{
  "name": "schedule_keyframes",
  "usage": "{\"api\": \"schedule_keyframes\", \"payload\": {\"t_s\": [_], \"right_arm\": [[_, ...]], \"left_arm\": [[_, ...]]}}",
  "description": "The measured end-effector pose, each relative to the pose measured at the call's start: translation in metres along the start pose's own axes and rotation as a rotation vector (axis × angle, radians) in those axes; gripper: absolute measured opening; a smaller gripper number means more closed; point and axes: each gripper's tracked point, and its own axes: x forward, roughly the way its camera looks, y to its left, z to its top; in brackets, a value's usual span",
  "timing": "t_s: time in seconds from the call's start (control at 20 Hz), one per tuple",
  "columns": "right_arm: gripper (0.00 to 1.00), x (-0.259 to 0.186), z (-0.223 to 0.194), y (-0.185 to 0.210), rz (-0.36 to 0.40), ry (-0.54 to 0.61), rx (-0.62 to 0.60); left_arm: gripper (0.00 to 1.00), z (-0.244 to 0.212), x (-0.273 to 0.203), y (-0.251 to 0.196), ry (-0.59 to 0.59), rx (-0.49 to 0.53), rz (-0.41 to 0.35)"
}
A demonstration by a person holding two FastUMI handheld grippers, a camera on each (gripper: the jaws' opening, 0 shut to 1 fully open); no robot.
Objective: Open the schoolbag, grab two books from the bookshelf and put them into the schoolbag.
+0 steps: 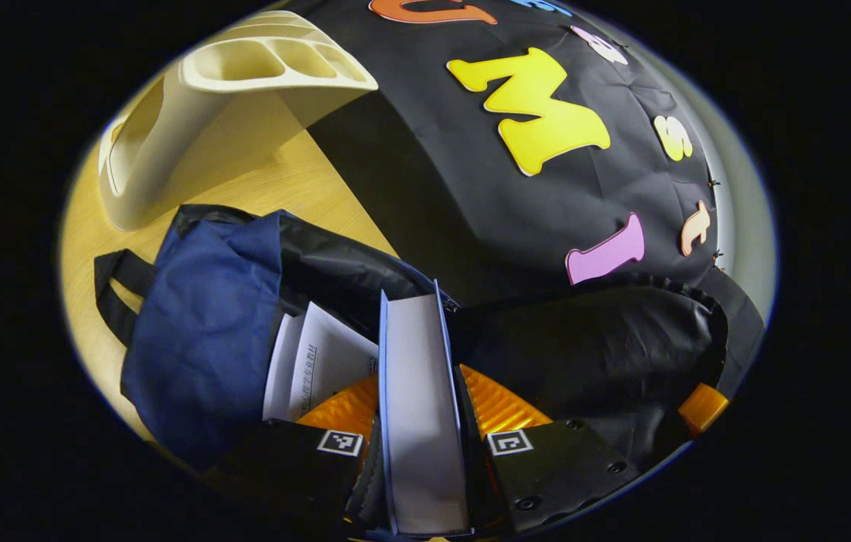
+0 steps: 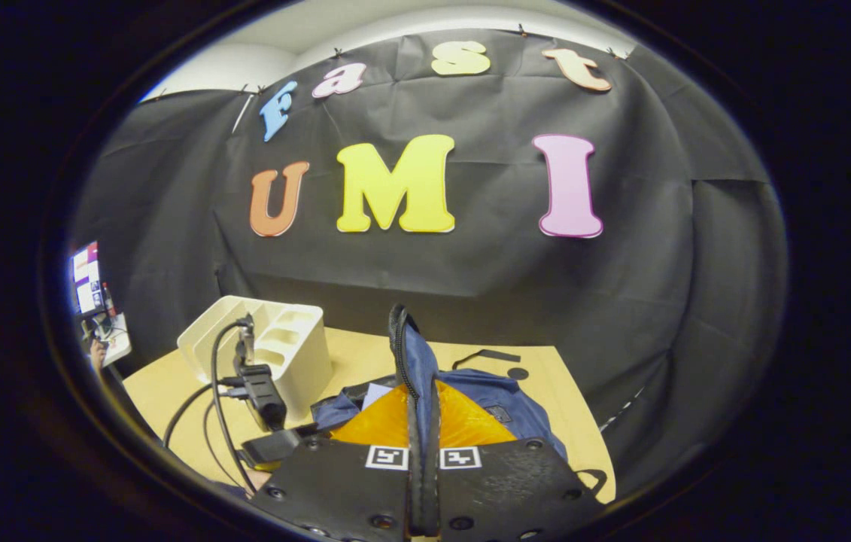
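In the left gripper view my left gripper (image 1: 417, 395) is shut on a book (image 1: 419, 459) with a blue cover and white page edges, held upright over the open mouth of the blue schoolbag (image 1: 207, 331). Another white book (image 1: 320, 361) sits inside the bag. The cream bookshelf (image 1: 169, 128) stands behind the bag on the wooden table (image 1: 275, 188). In the right gripper view my right gripper (image 2: 423, 410) is shut on the bag's zipper edge (image 2: 404, 346), holding that edge up. The blue schoolbag (image 2: 504, 399) lies below it, beside the bookshelf (image 2: 282, 339).
The bag's black flap (image 1: 591, 346) rises at the right of the left gripper view, with an orange finger (image 1: 702, 406) of the other gripper at its edge. In the right gripper view, the left gripper's body and cables (image 2: 256, 391) stand left of the bag. A screen (image 2: 86, 278) glows at far left.
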Motion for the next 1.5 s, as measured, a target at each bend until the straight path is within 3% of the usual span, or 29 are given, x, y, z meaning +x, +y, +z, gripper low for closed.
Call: {"api": "schedule_keyframes", "payload": {"t_s": [0.25,0.3,0.5,0.8,1.05,1.25,1.5], "right_arm": [[0.01,0.005,-0.008,-0.004,0.006,0.013,0.008],[0.0,0.006,-0.01,-0.004,0.008,0.019,0.011],[0.01,0.006,-0.009,-0.01,-0.01,0.014,0.01],[0.01,0.004,-0.017,-0.02,-0.047,0.03,0.018],[0.01,0.002,-0.027,-0.027,-0.083,0.046,0.034],[0.01,0.005,-0.037,-0.025,-0.1,0.067,0.044],[0.07,0.006,-0.05,-0.022,-0.131,0.088,0.052]], "left_arm": [[0.48,-0.004,0.011,0.015,-0.009,-0.012,0.007],[0.51,-0.009,0.015,0.023,-0.001,0.019,0.049],[0.72,-0.009,0.016,0.024,0.023,0.106,0.097],[0.78,-0.009,0.011,0.032,0.053,0.188,0.15],[0.8,-0.009,0.0,0.033,0.097,0.263,0.148],[0.83,0.007,-0.02,0.045,0.071,0.344,0.203],[0.83,0.035,-0.049,0.041,0.011,0.383,0.18]]}}
